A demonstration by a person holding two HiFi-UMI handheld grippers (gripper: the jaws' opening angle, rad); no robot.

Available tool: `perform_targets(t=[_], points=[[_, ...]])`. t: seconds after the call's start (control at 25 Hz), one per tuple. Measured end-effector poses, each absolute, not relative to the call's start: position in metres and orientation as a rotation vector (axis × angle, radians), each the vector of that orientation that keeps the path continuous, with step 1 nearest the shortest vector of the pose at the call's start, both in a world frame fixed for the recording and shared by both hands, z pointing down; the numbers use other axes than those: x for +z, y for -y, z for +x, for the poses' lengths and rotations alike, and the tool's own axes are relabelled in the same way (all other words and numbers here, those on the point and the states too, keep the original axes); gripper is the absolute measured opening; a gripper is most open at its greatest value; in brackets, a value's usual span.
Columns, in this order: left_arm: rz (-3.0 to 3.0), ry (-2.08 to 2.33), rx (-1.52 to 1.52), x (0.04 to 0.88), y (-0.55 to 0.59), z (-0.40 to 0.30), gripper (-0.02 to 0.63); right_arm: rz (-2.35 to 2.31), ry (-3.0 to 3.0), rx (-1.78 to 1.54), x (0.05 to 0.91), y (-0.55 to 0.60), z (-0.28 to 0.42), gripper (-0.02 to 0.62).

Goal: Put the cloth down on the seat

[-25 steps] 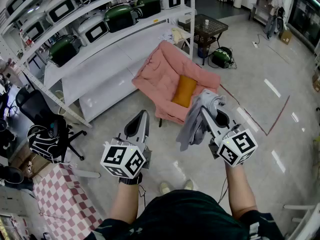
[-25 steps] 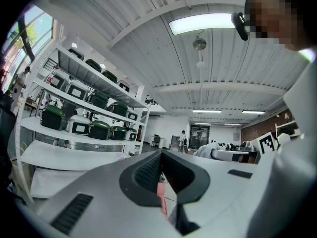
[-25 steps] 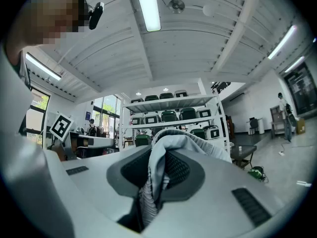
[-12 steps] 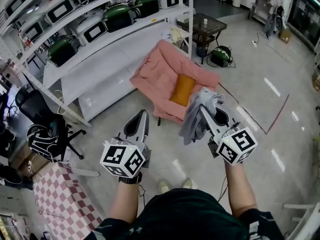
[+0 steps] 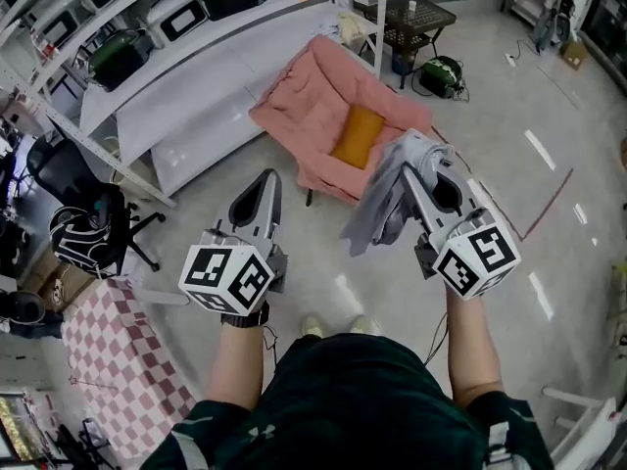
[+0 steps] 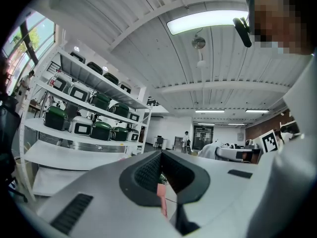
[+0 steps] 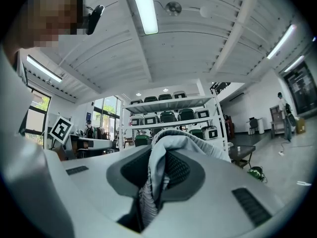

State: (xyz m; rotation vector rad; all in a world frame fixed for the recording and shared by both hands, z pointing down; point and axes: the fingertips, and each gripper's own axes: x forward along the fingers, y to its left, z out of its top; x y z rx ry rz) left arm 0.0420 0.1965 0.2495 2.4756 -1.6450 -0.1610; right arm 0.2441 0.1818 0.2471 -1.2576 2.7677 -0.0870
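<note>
right tool (image 5: 421, 164) – clamped on grey cloth (image 5: 375, 204), cloth hangs off its tip in the air, not on the seat | left tool (image 5: 263, 186) – jaws together, nothing between | pink armchair (image 5: 294, 116) with orange cushion (image 5: 357, 136) on the floor ahead, beside white shelving (image 5: 196, 86)

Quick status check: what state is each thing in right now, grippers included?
Right gripper: shut on cloth.
Cloth: hanging in the air, not yet on the seat.
Left gripper: shut, empty.
Seat: no cloth on it, cushion lying on it.
Cushion: flat on the seat, untouched.
</note>
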Motion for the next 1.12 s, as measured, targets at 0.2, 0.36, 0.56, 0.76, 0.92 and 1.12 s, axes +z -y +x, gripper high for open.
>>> perform_targets(t=[0.2, 0.36, 0.56, 0.76, 0.92, 1.12], points=[[2.447, 1.679, -0.174, 0.255, -0.192, 0.050, 0.006, -1.247, -2.781, -0.080, 0.253, -0.177, 0.256, 0.050], [2.454, 1.665, -0.164, 0.260, -0.185, 0.059, 0.006, -1.264, -2.785, -0.093, 0.260, -0.171, 0.263, 0.051], [2.471, 1.635, -0.161, 0.266, -0.167, 0.061, 0.006, -1.285, -2.785, -0.096, 0.266, -0.155, 0.261, 0.050], [2.477, 1.612, -0.161, 0.273, -0.138, 0.053, 0.006, -1.302, -2.800, -0.101, 0.273, -0.132, 0.247, 0.050], [2.486, 1.580, -0.143, 0.283, -0.108, 0.038, 0.006, -1.320, -2.805, -0.107, 0.278, -0.104, 0.226, 0.049], [2.485, 1.571, -0.135, 0.292, -0.063, 0.003, 0.006, -1.331, -2.815, -0.121, 0.285, -0.062, 0.187, 0.051]])
